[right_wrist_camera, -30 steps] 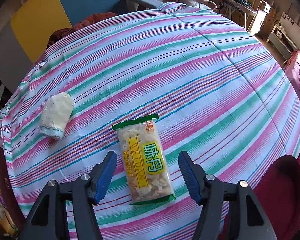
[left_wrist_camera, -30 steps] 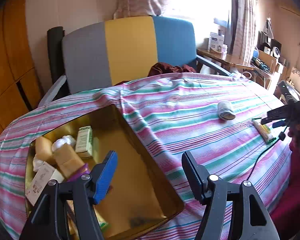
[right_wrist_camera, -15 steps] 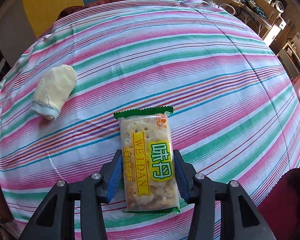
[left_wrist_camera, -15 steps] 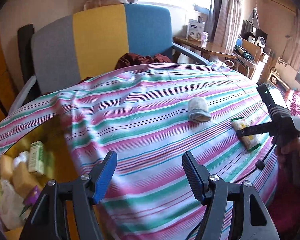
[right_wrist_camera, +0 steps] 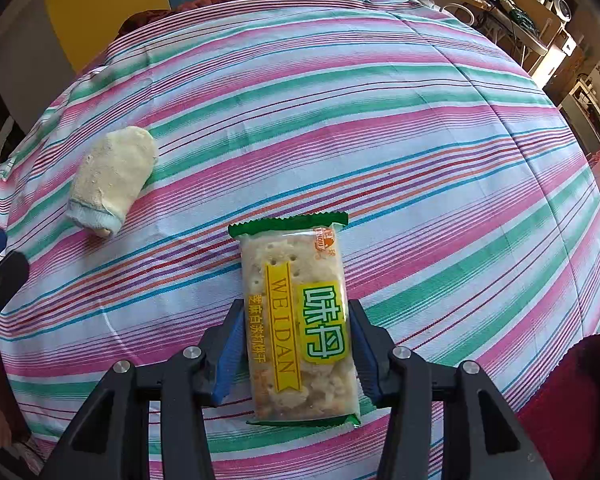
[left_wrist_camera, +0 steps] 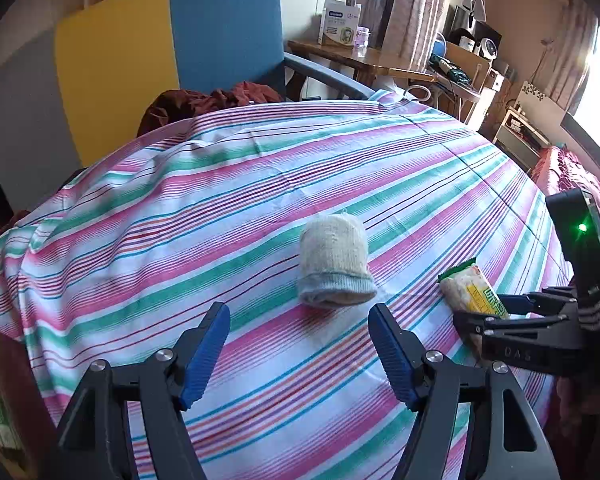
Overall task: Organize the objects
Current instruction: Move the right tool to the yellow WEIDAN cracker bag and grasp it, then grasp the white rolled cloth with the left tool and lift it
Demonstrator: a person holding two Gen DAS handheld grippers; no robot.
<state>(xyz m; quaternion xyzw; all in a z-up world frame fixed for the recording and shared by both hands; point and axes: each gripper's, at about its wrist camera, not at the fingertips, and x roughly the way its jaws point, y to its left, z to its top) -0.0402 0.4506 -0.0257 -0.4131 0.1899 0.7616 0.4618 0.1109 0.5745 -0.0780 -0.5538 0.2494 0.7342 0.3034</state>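
striped cloth (right_wrist_camera: 380, 92) bears both items: my right tongs (right_wrist_camera: 296, 344) clamp the cracker pack (right_wrist_camera: 296, 320) to lift it, left tongs (left_wrist_camera: 300, 344) gape, just widened, empty, near the sock (left_wrist_camera: 334, 268).

I was working in a lived-in home: a striped cloth (left_wrist_camera: 260, 184) covered the bench, with an upholstered chair (left_wrist_camera: 160, 40), curtains (left_wrist_camera: 416, 8) and a cluttered side desk (left_wrist_camera: 380, 62) behind.

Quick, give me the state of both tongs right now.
Left tongs: open, nothing between them, aimed toward the rolled sock.
Right tongs: shut on the cracker packet, which lies on the striped tablecloth.
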